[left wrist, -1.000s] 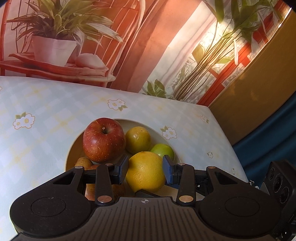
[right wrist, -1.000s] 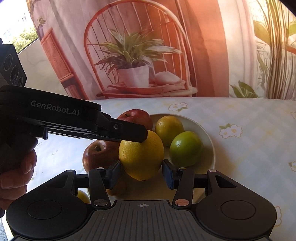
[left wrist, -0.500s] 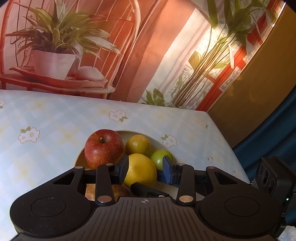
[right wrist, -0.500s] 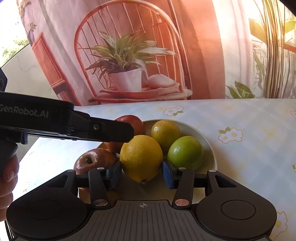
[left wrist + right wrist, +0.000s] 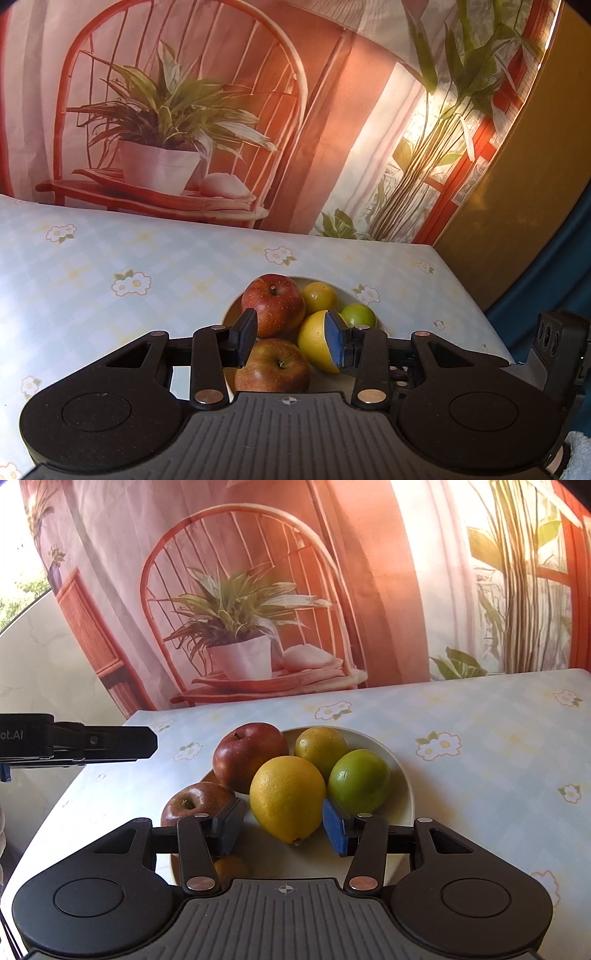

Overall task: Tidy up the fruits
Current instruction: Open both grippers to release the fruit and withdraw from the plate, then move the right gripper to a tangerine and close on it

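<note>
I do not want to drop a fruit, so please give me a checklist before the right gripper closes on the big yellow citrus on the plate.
1. Large round yellow citrus lined up inside the right gripper: ok.
2. Pads pressing on the citrus: not ok, a gap shows at the pad on the picture's left.
3. Round green lime clear of the other pad: cannot tell, it sits close behind it.
4. Left gripper clear of the round cream plate: ok, it hangs off to the side.
5. Left gripper empty: ok, open, nothing held.
</note>
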A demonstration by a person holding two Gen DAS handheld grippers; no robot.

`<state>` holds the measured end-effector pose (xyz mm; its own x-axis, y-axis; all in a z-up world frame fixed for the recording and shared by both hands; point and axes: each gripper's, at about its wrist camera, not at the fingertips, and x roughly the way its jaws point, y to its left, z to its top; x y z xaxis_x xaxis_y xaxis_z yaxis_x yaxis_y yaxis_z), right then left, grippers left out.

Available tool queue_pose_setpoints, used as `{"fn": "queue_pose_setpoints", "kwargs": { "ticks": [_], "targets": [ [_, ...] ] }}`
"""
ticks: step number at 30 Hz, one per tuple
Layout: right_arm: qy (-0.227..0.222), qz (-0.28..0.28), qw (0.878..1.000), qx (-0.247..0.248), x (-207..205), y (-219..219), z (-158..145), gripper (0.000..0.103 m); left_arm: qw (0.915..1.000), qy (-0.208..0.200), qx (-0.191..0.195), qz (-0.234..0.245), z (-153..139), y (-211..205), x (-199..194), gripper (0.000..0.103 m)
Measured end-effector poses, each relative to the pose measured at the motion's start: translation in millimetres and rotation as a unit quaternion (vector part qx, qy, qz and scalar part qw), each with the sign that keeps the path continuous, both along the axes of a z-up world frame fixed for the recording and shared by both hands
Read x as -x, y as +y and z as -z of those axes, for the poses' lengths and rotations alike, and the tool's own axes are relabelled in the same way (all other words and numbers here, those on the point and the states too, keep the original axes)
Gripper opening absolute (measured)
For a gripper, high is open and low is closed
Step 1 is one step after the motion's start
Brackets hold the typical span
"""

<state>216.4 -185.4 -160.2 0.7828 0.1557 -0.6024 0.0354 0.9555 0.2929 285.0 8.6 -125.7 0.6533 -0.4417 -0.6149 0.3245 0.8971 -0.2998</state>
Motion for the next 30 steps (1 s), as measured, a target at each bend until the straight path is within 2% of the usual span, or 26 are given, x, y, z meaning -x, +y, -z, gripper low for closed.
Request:
{"fn": "queue_pose_setpoints", "kwargs": {
  "ticks": [5, 11, 17, 22, 30],
  "targets": [
    [-0.016, 0.011, 1.000, -0.017, 35.2, 3.9, -2.3, 0.045, 0.9995, -0.021, -0.024, -0.008, -2.2, 8.9, 26.5, 0.041],
    [-0.012, 0.017, 1.000, -0.019, 74.6, 22.3, -2.4, 0.045, 0.9988, -0.022, -0.042, -0.012, 2.2, 17.1, 53.1, 0.041],
    [0.050, -0.016, 0.999, 0.012, 85.6, 48.8, -1.6, 0.043, 0.9982, -0.015, -0.054, -0.020, 9.2, 30.5, 66.2, 0.041],
    [0.072, -0.029, 0.997, 0.028, 91.3, 62.0, -3.8, 0.043, 0.9980, -0.028, -0.048, -0.030, 10.6, 38.6, 78.6, 0.041],
    [0.108, -0.067, 0.987, 0.098, 84.1, 84.3, -6.2, 0.040, 0.9983, -0.029, -0.043, -0.026, 18.6, 42.5, 88.9, 0.041]
  ]
}}
